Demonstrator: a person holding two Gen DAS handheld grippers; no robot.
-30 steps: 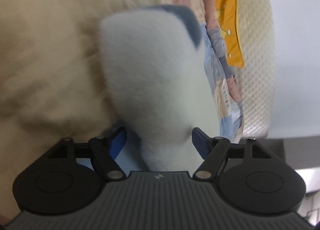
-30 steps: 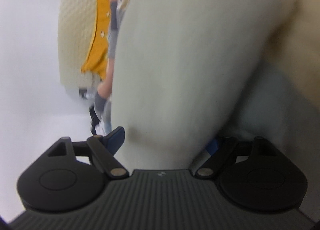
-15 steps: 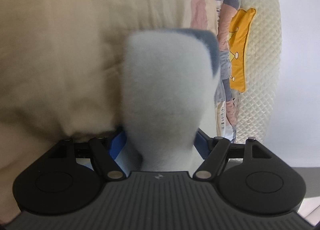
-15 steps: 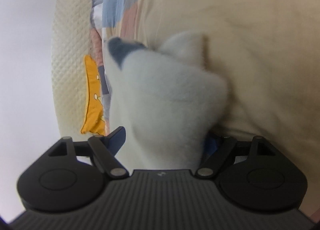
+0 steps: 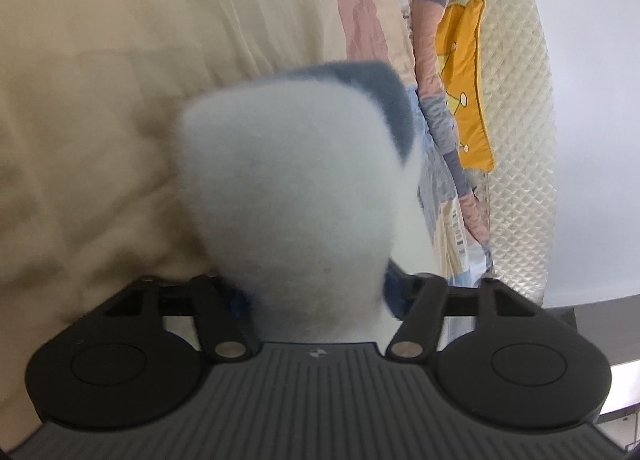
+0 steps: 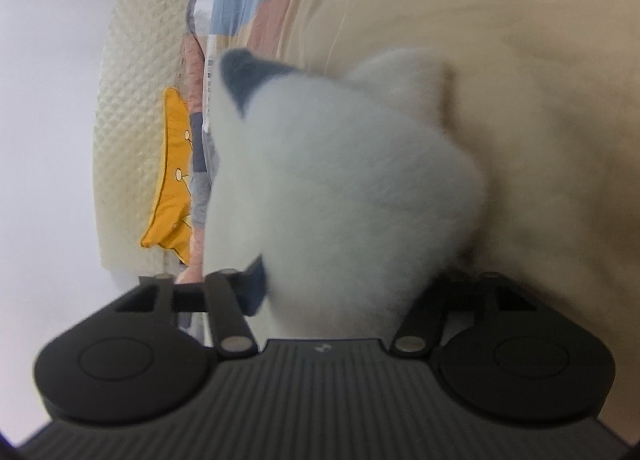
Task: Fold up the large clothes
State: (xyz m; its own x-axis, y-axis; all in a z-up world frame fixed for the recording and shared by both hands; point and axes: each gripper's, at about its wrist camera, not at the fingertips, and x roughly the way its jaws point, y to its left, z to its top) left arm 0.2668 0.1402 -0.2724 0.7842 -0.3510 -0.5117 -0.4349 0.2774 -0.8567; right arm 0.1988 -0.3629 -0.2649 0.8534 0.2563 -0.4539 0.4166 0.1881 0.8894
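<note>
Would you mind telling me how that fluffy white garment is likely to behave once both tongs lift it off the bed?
The white garment will probably flop: it bulges in soft rounded folds between the left tongs, whose jaws have just been closing on it. It looks light for its bulk, given the fuzzy pile. The right tongs have been closing too, so the thick fleece should compress rather than slip.

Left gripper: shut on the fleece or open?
Shut on it: the left gripper jaws have just been closing and both press into the bunched white fleece garment.
</note>
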